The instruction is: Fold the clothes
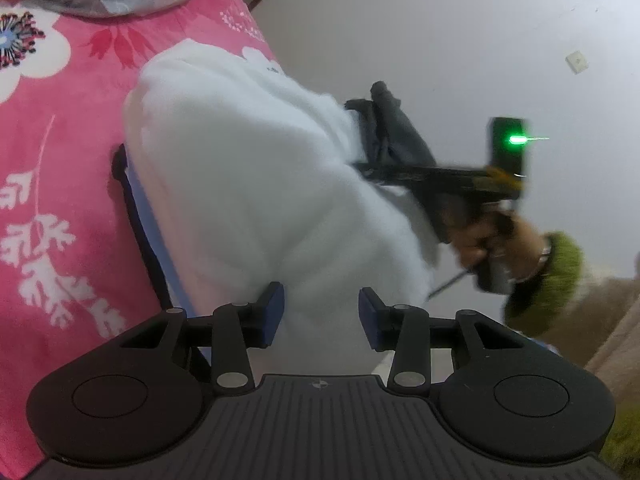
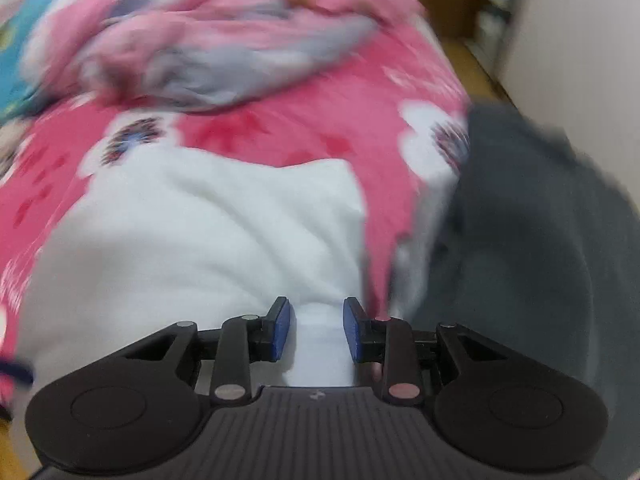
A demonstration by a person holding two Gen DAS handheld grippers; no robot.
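Note:
A white fluffy garment [image 1: 240, 184] lies bunched on the pink flowered bed cover [image 1: 72, 128], close to the bed's edge. In the left wrist view its near end fills the gap between the blue pads of my left gripper [image 1: 322, 316], which is shut on it. At the garment's far right edge my right gripper [image 1: 366, 104] shows blurred, held by a hand in a green sleeve [image 1: 556, 276]. The right wrist view is blurred. There a ridge of the white garment [image 2: 240, 232] is pinched between the pads of my right gripper [image 2: 318, 328].
A crumpled grey and pink quilt [image 2: 224, 48] lies at the far end of the bed cover [image 2: 304, 128]. A dark grey cloth [image 2: 528, 216] hangs at the bed's right edge. A blue, black-edged cloth [image 1: 140, 216] pokes out from under the white garment. A pale wall [image 1: 440, 40] lies beyond.

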